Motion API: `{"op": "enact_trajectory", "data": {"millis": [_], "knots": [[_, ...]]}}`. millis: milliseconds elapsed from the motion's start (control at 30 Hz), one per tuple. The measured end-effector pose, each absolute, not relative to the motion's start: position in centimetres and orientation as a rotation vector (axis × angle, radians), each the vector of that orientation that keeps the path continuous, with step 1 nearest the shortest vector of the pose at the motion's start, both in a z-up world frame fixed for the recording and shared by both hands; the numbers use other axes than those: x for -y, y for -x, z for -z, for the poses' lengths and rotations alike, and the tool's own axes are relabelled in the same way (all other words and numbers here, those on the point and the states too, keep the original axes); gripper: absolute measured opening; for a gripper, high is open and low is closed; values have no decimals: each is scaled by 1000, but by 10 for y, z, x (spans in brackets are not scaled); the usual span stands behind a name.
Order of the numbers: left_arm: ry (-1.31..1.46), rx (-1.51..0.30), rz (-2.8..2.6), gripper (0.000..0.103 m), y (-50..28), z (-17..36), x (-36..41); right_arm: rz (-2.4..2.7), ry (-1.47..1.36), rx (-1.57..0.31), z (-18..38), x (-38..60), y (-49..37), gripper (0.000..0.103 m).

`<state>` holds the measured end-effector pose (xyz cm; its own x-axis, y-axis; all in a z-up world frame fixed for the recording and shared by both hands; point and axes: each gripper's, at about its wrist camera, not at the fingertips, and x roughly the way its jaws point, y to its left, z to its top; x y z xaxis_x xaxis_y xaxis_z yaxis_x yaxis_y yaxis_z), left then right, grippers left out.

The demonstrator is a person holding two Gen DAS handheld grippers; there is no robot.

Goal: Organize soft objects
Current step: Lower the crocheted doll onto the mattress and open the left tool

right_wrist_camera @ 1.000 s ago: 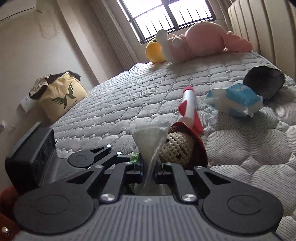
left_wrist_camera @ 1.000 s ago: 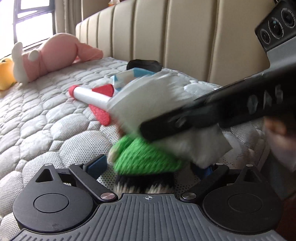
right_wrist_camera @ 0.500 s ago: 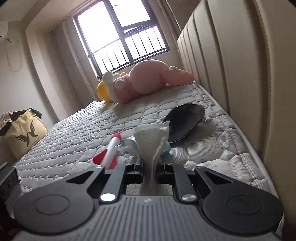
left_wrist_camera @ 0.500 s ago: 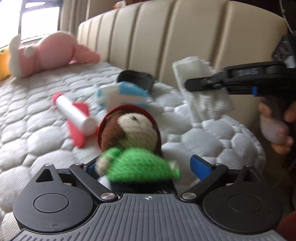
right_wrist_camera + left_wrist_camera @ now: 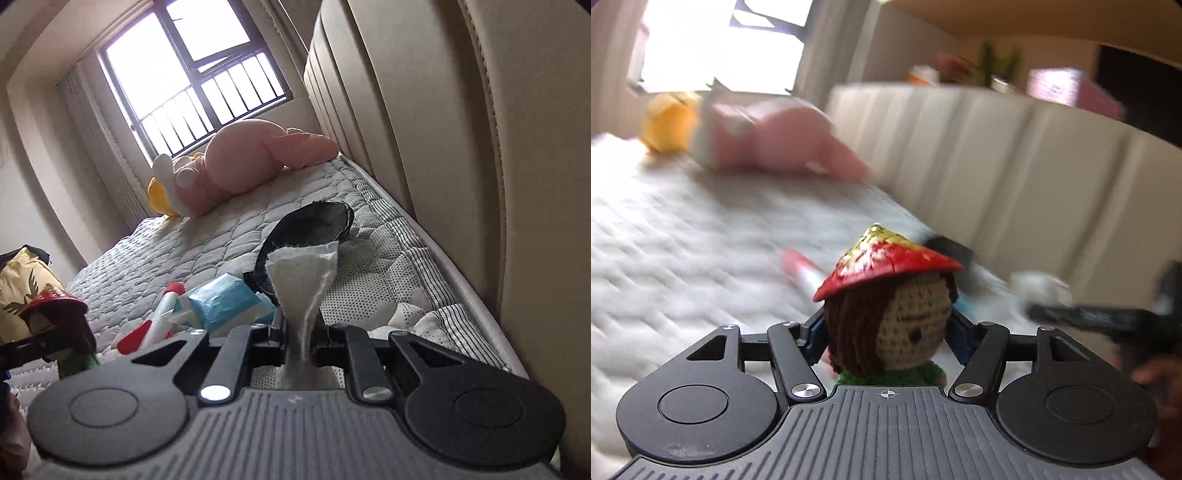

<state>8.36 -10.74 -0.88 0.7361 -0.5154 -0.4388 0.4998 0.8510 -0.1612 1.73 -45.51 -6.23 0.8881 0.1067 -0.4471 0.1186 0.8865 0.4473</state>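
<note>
Left gripper: clamped on crocheted doll, held above the mattress. Right gripper: pinching white cloth. Beyond: blue packet, rocket toy, pink plush. Step: both items in carry; the destination, seemingly out of view, needs finding.

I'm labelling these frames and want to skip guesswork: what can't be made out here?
- Left wrist view: motion blur smears the pink plush and mattress.
- Crocheted doll body: hidden below the left hand-held gripper.
- White cloth lower part: hidden between the right hand-held gripper fingers.
- Yellow bag: cut by the right wrist view's left edge.
</note>
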Motion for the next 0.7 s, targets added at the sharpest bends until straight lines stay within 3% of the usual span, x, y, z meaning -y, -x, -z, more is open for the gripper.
{"op": "enact_trajectory", "data": {"millis": [300, 433, 567, 700], "knots": [[150, -540, 220, 69, -150, 42, 96, 148, -445, -590, 83, 457, -45, 19], [143, -602, 260, 76, -160, 57, 99, 197, -383, -567, 78, 450, -41, 46], [79, -609, 352, 92, -160, 61, 125, 247, -313, -542, 71, 441, -38, 52], [1, -562, 354, 95, -147, 50, 133, 279, -261, -495, 63, 436, -26, 64]]}}
